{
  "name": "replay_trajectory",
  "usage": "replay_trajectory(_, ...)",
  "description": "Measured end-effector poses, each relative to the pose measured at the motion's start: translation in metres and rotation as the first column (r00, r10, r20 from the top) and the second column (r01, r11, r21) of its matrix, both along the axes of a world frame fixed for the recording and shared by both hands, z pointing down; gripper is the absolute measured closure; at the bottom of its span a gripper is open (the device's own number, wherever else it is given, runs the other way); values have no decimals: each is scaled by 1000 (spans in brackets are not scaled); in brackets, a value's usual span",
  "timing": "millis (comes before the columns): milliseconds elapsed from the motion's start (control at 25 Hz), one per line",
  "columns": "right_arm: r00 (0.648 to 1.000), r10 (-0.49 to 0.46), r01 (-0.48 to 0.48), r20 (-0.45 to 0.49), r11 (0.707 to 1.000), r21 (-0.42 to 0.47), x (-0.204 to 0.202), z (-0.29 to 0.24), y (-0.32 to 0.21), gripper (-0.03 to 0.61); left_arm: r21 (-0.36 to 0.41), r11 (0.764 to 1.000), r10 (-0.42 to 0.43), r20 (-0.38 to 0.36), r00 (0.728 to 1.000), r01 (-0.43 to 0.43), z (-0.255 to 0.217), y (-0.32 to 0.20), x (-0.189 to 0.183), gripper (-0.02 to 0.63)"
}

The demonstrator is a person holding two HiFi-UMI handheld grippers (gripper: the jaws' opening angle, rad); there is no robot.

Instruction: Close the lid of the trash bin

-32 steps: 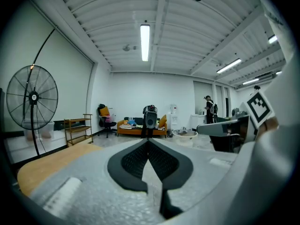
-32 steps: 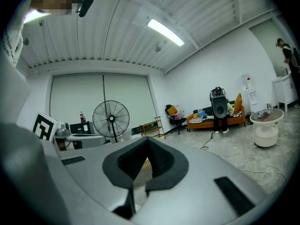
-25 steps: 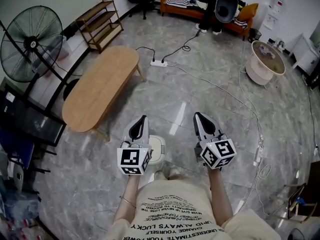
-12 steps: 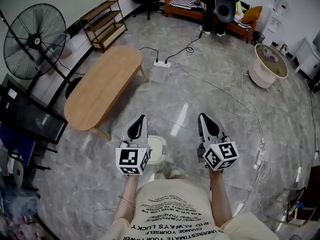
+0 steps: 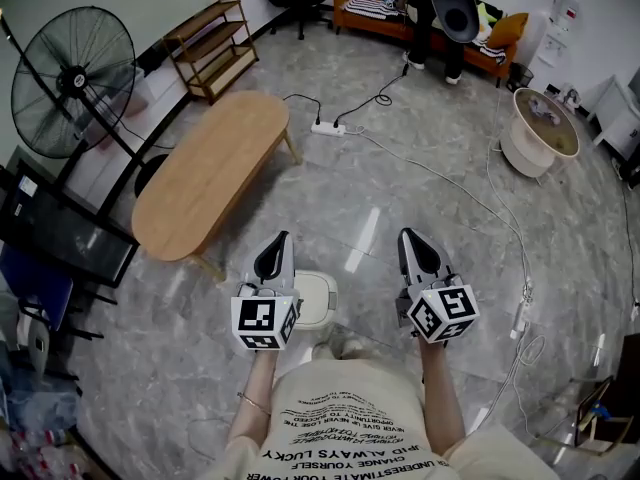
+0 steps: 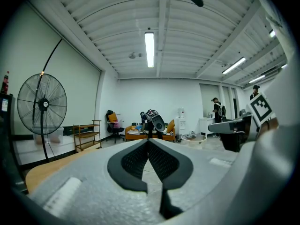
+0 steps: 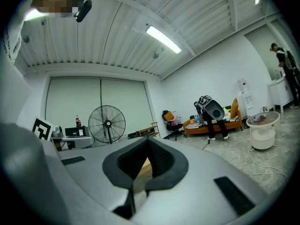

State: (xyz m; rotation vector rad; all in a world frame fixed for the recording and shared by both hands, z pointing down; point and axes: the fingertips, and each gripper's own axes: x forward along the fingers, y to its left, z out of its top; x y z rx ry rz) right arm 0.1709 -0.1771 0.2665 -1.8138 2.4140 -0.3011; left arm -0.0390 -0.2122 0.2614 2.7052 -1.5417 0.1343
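A small white trash bin stands on the grey floor just in front of the person's feet. It shows a flat white top, partly hidden by the left gripper's body. My left gripper is held level above the bin's left side with its jaws closed tip to tip and nothing between them. My right gripper hangs level to the right of the bin, over bare floor, its pads also meeting with nothing held. Neither gripper view shows the bin.
An oval wooden table stands ahead on the left, with a standing fan and a low shelf beyond it. A power strip and cables lie on the floor. A round white tub sits far right.
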Motion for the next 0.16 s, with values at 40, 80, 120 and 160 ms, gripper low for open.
replay_trajectory(40, 1000, -1, 1, -1, 1000, -1, -1, 0, -1, 574, -1, 1000, -2, 0, 1000, 2, 0, -1, -1, 591)
replay_trajectory(80, 1000, -2, 2, -3, 1000, -2, -1, 0, -1, 574, -2, 1000, -4, 1, 1000, 4, 1, -1, -2, 591)
replay_trajectory(120, 1000, -3, 3, -5, 1000, -3, -2, 0, -2, 574, -3, 1000, -6, 2, 1000, 6, 1, -2, -3, 591)
replay_trajectory(160, 1000, -4, 4, -7, 1000, -4, -2, 0, -2, 574, -4, 1000, -8, 2, 1000, 8, 1, -2, -4, 591)
